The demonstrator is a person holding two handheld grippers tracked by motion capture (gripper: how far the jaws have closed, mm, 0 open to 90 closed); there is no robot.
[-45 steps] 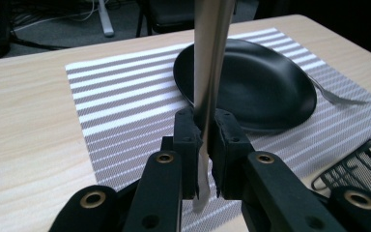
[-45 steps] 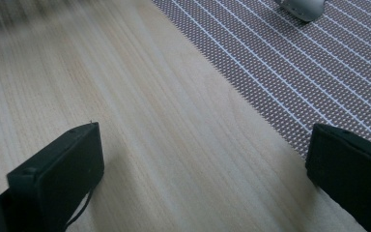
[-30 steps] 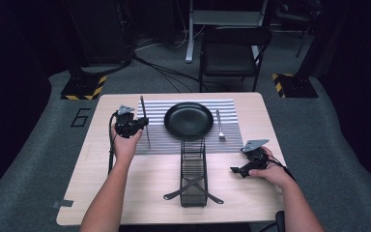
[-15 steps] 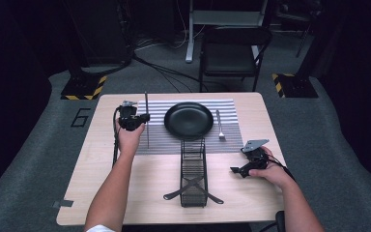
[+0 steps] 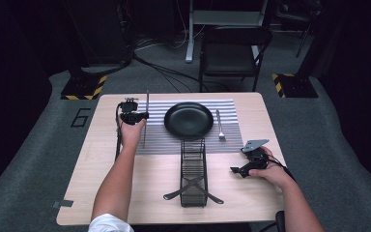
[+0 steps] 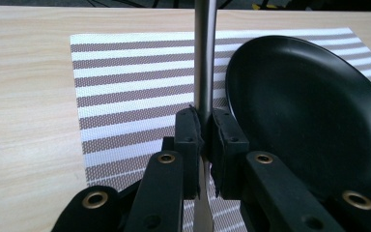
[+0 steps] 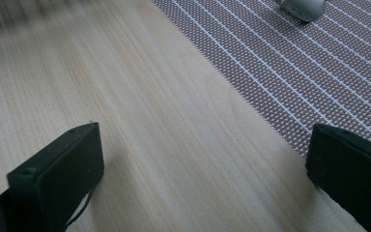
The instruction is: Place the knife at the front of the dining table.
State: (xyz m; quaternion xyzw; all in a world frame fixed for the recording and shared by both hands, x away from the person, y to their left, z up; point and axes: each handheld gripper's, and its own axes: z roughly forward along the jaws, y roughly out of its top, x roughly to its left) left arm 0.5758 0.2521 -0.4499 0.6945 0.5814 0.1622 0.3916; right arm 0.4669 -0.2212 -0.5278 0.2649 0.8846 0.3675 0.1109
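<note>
We see the left gripper (image 5: 140, 116) clamped on a knife (image 5: 146, 121), pads pressed on both sides of the metal shaft. In the left gripper view the jaws sit tight on the knife (image 6: 204, 63), with the shaft running up from between them and the lower end showing below the pads. From the high view the knife runs near-to-far over the left edge of the striped placemat (image 5: 227, 106); whether it touches the mat we can't tell. It sits just left of the black plate (image 5: 189, 119), not touching it. The plate (image 6: 309, 111) is on the placemat (image 6: 125, 87), right of the gripped shaft.

The right gripper (image 5: 237, 169) sits at the near right of the table (image 5: 101, 193), held low over the wood. Its jaws stand wide apart with nothing between them. In the right gripper view we see bare table (image 7: 164, 145) between the jaws, with a corner of the placemat (image 7: 290, 82) beyond.

A fork (image 5: 219, 125) lies on the placemat right of the plate. A wire rack (image 5: 193, 171) stands in the near middle of the table, between the two arms. A dark chair (image 5: 234, 53) is beyond the far edge.
</note>
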